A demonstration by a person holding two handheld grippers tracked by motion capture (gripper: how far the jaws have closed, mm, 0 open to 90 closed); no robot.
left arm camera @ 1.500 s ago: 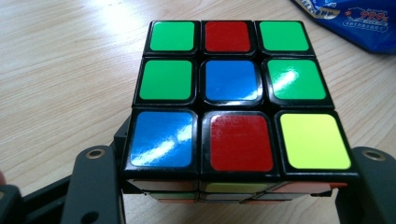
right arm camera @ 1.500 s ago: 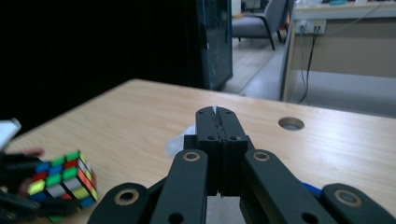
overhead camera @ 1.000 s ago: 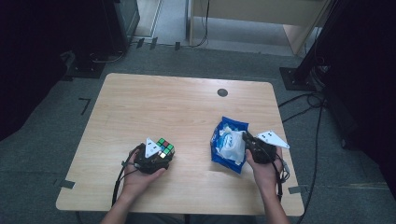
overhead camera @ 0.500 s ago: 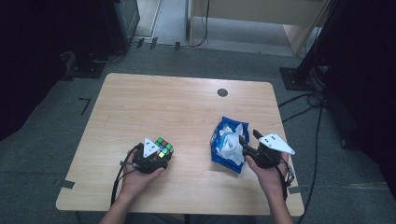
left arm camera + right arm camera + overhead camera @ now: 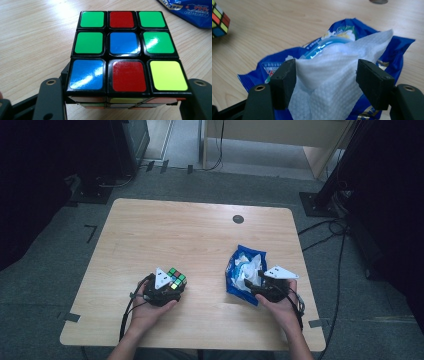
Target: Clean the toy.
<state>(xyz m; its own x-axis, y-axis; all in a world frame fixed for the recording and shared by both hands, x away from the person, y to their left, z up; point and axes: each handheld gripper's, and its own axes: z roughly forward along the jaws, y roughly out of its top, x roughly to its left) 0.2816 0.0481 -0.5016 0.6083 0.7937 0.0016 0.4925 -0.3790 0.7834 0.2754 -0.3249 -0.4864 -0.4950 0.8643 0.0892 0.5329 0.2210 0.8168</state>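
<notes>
Tissue [image 5: 342,75], soft and dimpled, between just-opened right gripper [image 5: 327,77] pads; left gripper [image 5: 125,100] clamps glossy cube [image 5: 125,50].

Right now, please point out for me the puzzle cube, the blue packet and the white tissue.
puzzle cube [image 5: 123,43]: left gripper view, on the blue middle square of its top face.
blue packet [image 5: 231,279]: high view, on its bare left edge.
white tissue [image 5: 332,75]: right gripper view, on the sheet between the jaws.

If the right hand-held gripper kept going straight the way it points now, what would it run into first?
Most likely the white tissue, which already lies between the open jaws of the right hand-held gripper, which have just been opening; under it the blue packet. Depth is hard to judge.
</notes>
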